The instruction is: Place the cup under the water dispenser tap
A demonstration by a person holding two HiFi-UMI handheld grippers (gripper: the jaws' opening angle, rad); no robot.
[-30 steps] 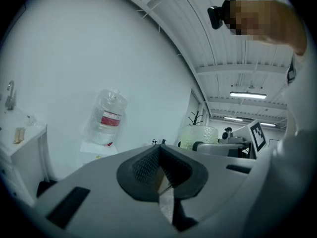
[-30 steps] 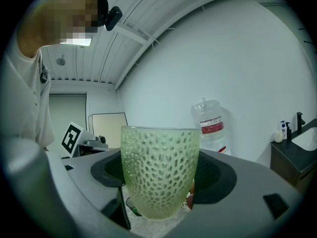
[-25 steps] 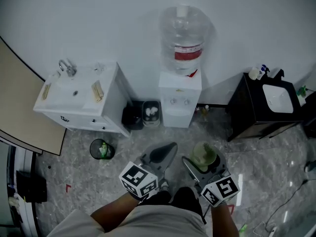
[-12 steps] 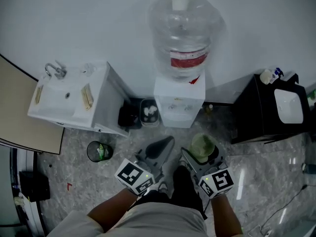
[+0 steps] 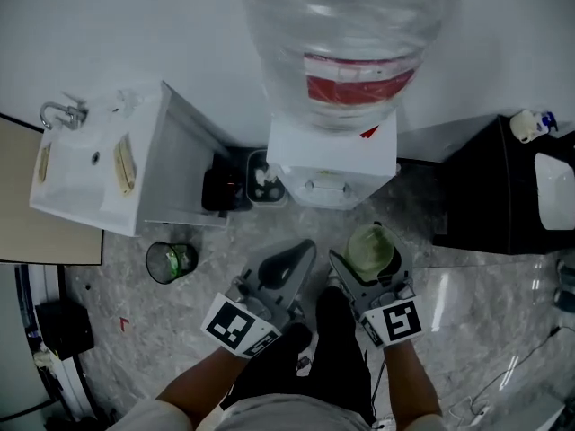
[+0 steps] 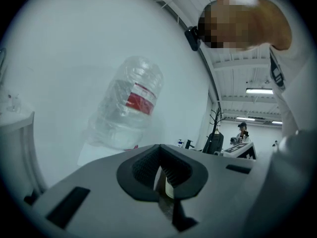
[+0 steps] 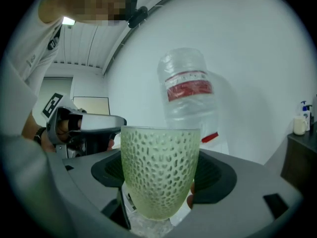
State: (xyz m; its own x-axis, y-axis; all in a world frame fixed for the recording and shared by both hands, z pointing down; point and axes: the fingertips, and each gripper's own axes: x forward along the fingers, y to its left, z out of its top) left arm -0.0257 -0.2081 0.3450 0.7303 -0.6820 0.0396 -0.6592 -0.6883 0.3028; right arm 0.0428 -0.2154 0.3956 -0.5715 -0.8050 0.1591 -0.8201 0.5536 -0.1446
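white sink unit (image 5: 76, 164) far left. left gripper (image 5: 292, 260) jaws pressed together, nothing between them. right gripper (image 5: 371, 257) clamps the green dimpled cup (image 7: 159, 170) upright, just in front of the water dispenser (image 5: 331, 164), not touching it, not under the tap.

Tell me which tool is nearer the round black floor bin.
Left. The left tool sits just right of the round black bin; the right tool, holding the green dimpled cup, is farther right.
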